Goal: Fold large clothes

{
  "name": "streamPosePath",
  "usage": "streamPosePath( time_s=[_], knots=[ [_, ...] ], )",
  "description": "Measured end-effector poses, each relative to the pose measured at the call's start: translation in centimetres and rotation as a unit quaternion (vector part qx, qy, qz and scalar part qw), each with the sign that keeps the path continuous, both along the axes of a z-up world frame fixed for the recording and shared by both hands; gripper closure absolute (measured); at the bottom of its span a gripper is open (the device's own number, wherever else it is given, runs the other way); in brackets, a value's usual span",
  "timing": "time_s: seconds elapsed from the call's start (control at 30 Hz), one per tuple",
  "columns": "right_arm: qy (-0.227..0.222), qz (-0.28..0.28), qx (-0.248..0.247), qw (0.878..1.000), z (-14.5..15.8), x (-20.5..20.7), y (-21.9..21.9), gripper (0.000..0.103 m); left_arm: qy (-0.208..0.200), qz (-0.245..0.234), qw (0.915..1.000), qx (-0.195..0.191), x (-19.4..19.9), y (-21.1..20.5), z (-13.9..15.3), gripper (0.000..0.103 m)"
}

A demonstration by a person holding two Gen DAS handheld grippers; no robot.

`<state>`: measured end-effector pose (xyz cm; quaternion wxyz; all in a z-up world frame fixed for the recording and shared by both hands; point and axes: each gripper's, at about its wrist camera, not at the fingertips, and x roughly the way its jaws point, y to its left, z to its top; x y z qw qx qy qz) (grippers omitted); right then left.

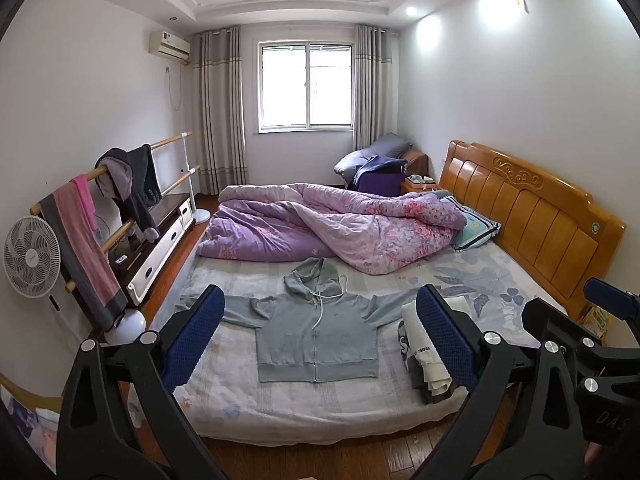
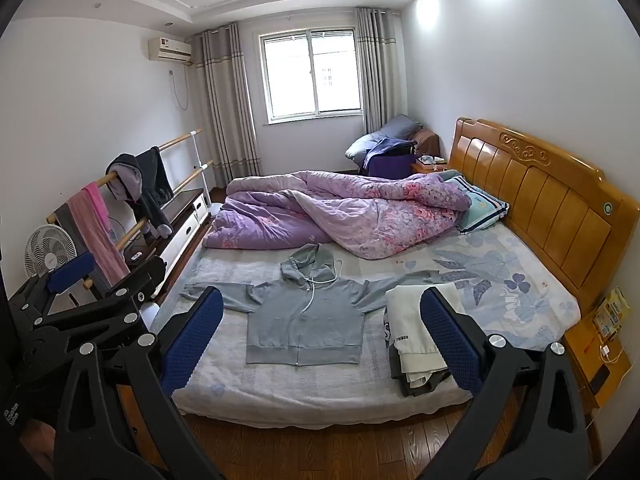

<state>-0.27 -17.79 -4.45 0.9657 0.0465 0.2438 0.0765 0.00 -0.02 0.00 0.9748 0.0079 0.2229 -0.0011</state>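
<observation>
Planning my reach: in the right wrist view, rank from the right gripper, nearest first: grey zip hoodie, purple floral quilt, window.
1. Grey zip hoodie, spread flat on the near bed, just ahead of the right gripper.
2. Purple floral quilt, bunched mid-bed.
3. Window, far wall.

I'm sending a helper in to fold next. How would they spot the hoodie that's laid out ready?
Start at the bed with the wooden headboard. In front of the purple quilt lies a grey zip hoodie, spread flat, sleeves out. Unlike the folded pile beside it, it is unfolded.
</observation>
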Motion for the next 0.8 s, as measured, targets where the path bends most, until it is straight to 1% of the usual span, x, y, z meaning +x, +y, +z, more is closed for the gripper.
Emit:
streamPosePath(
  time_s=[0.8],
  knots=[
    [-0.001,-0.001,-0.001,1.000,0.03,0.25,0.09,0.008,0.000,0.000,1.0000,-0.001,0.00,0.01,0.00,0.006]
  ],
)
